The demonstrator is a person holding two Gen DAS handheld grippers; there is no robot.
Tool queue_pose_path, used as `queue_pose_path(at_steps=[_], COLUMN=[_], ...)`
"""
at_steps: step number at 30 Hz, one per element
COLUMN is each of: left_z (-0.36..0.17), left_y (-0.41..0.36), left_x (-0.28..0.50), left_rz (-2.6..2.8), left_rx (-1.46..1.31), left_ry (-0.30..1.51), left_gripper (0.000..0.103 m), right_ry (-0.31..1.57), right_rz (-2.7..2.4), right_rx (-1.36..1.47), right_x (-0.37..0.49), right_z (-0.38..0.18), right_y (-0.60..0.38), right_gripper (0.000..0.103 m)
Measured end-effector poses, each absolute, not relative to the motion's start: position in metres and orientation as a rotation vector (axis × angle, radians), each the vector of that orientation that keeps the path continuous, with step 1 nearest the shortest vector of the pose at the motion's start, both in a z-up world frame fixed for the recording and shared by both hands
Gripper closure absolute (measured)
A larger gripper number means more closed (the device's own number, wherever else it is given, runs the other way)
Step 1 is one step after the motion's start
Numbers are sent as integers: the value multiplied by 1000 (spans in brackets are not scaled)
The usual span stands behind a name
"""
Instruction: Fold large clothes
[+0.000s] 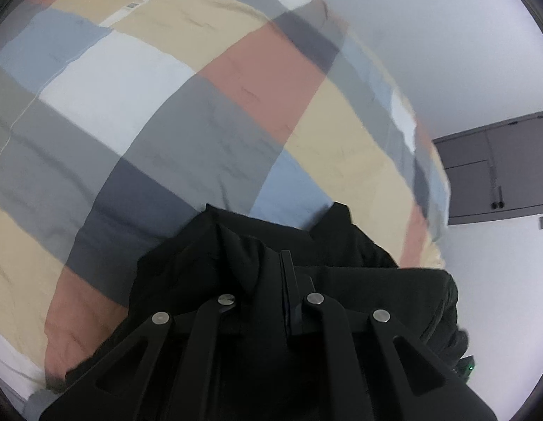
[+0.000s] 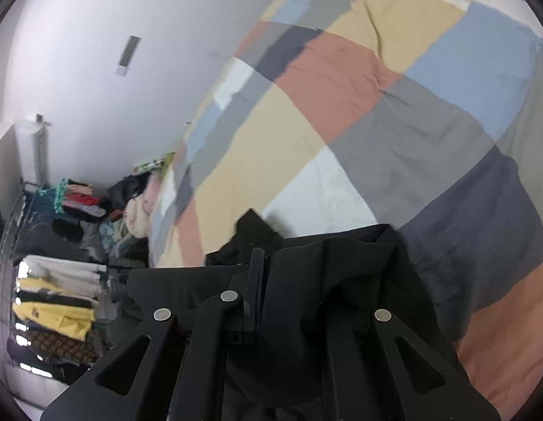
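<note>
A black garment (image 1: 208, 263) is bunched over my left gripper (image 1: 283, 259), just above a patchwork bed cover (image 1: 166, 105) of beige, pink, blue, grey and white squares. The fingers stand close together, pinching the cloth, which hides the left finger. In the right wrist view the same black garment (image 2: 359, 273) drapes over my right gripper (image 2: 259, 256), shut on a fold of it, with the right finger covered. One corner of the garment sticks up beyond the fingertips over the bed cover (image 2: 376, 140).
A grey cabinet (image 1: 499, 172) hangs on the white wall past the bed's right edge. Beside the bed, in the right wrist view, stand a wire rack of folded clothes (image 2: 57, 301), a loose clothes pile (image 2: 138, 207) and a white cylinder (image 2: 31, 151).
</note>
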State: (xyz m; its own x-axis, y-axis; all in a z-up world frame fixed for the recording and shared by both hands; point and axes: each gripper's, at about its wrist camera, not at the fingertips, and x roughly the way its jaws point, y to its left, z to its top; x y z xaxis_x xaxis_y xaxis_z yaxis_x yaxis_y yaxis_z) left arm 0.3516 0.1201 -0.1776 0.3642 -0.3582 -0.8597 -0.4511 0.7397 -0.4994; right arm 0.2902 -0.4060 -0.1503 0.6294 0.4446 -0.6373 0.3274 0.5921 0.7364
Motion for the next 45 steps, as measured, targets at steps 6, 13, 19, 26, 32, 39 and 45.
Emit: queue_pose_path(at_steps=[6,13,19,26,32,39,45], left_z=[-216,-250,-244,-200,-137,-66,-90], left_y=[112,109,112,122,130,76,-24], left_x=[388,418,415,381,339,287,253], left_rz=[57,4,-5,-90,-119,-195,-263], left_rx=[-761,-764,-771,-730,-573,-271,-92], left_ry=[1296,1375,1411,1407,1320,1073,928], left_gripper=[92,92,91,90,34,30,30], right_ry=[980,1032,1047,1056,1003,892,808], right_rz=[59,46,76,172,196,112,144], right_rx=[1000,1027,1044,1001,904,708,434], right_x=[320,343,338,306,271,240,233], right_z=[-190,-230,-230,-196,-137,-64,-65], right_y=[-414,-417,-419,-423,-425,-405,-308], right_gripper=[97,98,96,89,41,29,28])
